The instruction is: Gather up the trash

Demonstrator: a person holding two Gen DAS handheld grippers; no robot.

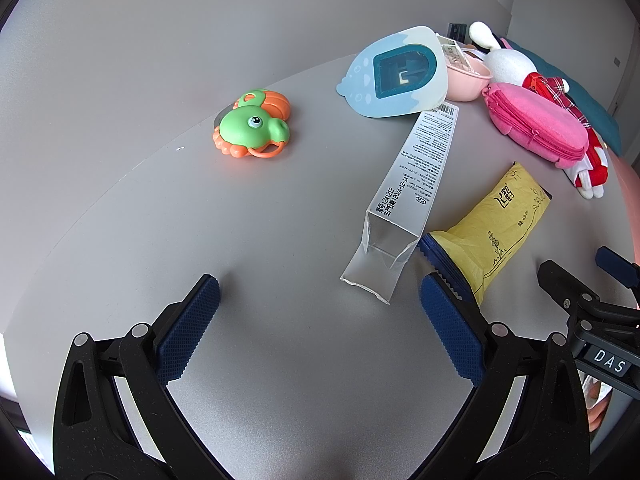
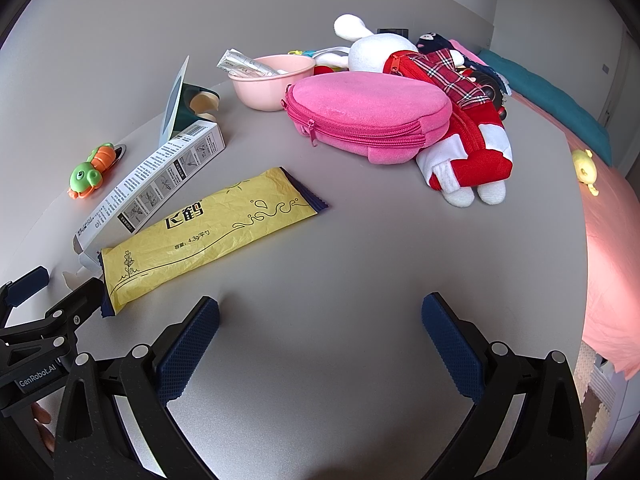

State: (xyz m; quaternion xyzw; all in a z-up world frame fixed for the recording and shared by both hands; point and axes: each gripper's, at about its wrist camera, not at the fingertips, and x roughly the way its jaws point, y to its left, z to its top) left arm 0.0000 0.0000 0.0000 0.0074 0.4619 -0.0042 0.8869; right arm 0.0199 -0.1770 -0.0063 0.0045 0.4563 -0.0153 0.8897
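Observation:
A yellow crinkled sachet wrapper [image 2: 208, 232] lies flat on the grey table [image 2: 360, 260], also visible in the left wrist view as the yellow wrapper [image 1: 496, 220]. Beside it lies an empty clear plastic box [image 1: 408, 192] with printed text, the same box [image 2: 152, 184] in the right wrist view. My left gripper [image 1: 320, 292] is open, its right finger [image 1: 444, 312] close to the wrapper's blue serrated end. My right gripper [image 2: 320, 312] is open over bare table, just right of the wrapper. A silver packet [image 2: 244, 66] sticks out of a pink bowl [image 2: 272, 80].
A green and orange turtle toy [image 1: 252, 124] sits at the far left. A blue card blister pack [image 1: 396, 72] leans near the bowl. A pink zip pouch [image 2: 368, 116], a plush rabbit [image 2: 376, 50] and a red pouch [image 2: 472, 152] crowd the back right. Pink bedding [image 2: 612, 248] borders the table's right edge.

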